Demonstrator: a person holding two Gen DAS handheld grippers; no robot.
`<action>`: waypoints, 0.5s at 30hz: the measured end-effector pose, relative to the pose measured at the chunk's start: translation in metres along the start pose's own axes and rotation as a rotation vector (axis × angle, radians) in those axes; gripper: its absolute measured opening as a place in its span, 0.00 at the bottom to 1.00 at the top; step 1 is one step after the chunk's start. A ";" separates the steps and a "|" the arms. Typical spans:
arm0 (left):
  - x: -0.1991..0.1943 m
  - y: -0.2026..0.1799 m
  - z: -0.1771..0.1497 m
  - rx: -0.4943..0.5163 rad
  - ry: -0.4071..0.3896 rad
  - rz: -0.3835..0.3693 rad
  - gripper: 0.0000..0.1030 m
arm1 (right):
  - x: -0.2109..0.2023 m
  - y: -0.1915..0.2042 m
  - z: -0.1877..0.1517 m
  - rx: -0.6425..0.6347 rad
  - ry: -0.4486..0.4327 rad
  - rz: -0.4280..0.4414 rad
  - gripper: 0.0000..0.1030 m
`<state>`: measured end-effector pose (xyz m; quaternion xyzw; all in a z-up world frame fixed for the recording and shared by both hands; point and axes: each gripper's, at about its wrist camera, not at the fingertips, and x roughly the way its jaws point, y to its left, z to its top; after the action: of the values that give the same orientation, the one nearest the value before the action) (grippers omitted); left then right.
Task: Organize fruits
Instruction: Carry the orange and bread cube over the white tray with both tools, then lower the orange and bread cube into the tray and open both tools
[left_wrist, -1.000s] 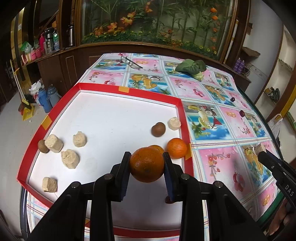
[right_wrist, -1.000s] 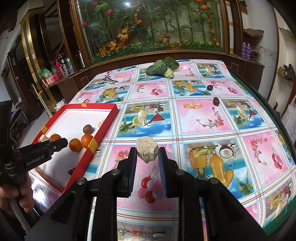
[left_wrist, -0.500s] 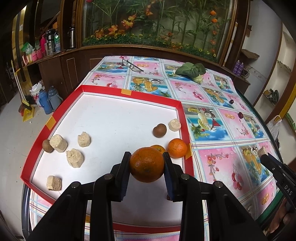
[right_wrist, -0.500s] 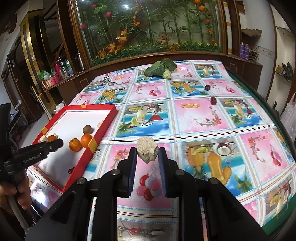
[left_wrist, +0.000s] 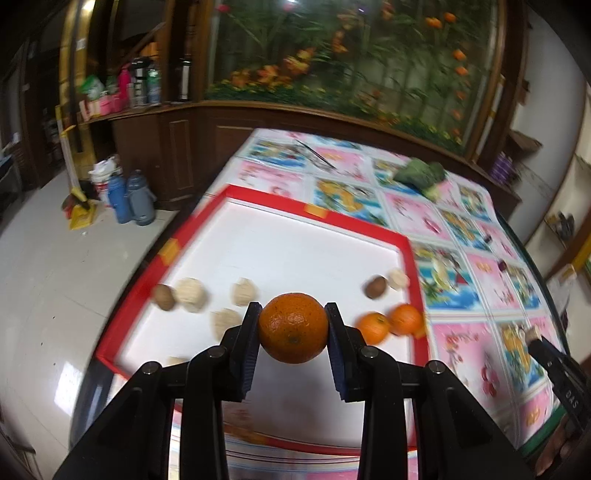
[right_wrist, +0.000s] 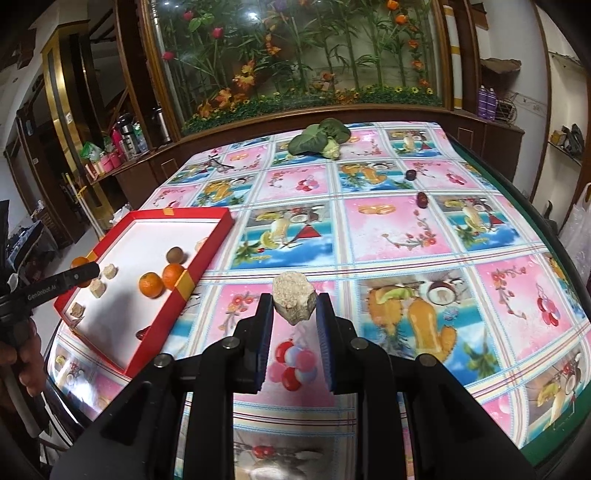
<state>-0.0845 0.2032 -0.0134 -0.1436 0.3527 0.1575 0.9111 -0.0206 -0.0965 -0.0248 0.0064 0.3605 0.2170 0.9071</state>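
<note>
Orange (left_wrist: 293, 333) clamped in left gripper (left_wrist: 292, 338) above red-rimmed tray (left_wrist: 416, 280); pale rough lump (right_wrist: 294, 297) pinched in right gripper (right_wrist: 294, 308) over fruit-print tablecloth (right_wrist: 388, 236).

Black plastic tool (left_wrist: 293, 334) with blue ribbed pads (left_wrist: 246, 354), silver screws, white lettering.

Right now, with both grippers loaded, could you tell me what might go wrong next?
1. The orange is round and pinched only at its sides by the left gripper; it could slip and roll off the red tray.
2. The beige chunk in the right gripper looks crumbly and might break.
</note>
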 end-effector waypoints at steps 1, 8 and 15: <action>-0.002 0.005 0.002 -0.007 -0.009 0.013 0.32 | 0.001 0.002 0.000 -0.003 0.000 0.006 0.24; 0.009 0.006 0.008 -0.005 0.002 0.060 0.32 | 0.002 0.018 0.006 -0.030 -0.012 0.052 0.24; 0.023 0.001 0.008 0.005 0.031 0.065 0.32 | 0.019 0.042 0.017 -0.077 0.002 0.113 0.24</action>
<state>-0.0636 0.2119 -0.0238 -0.1321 0.3718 0.1838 0.9003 -0.0138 -0.0486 -0.0178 -0.0084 0.3521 0.2815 0.8926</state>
